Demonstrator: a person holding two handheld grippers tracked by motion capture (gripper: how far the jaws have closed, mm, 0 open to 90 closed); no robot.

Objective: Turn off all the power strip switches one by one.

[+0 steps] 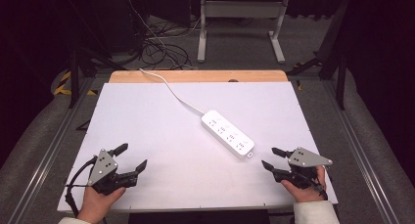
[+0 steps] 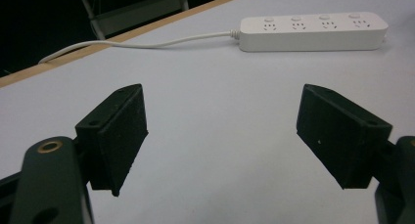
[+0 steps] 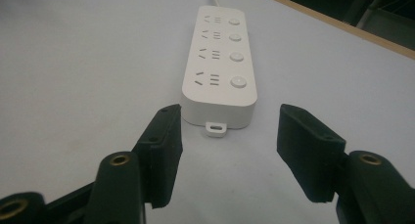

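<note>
Table surface: the white table (image 1: 161, 136) is bare on most of its area, so both grippers have open room to move.
Middle obstacle: the power strip (image 1: 228, 134) lies diagonal, a little right of centre.
Cable: the white cord (image 1: 171, 91) runs from the strip to the far edge and cuts the far left part of the table.
Left gripper (image 1: 132, 158): jaws wide apart, nothing between them; free surface ahead up to the strip, which is well apart.
Right gripper (image 1: 270, 158): jaws apart, nothing between them; the near end of the strip (image 3: 219, 106) stands just ahead of the gap.
Near edge: free between the two hands.
</note>
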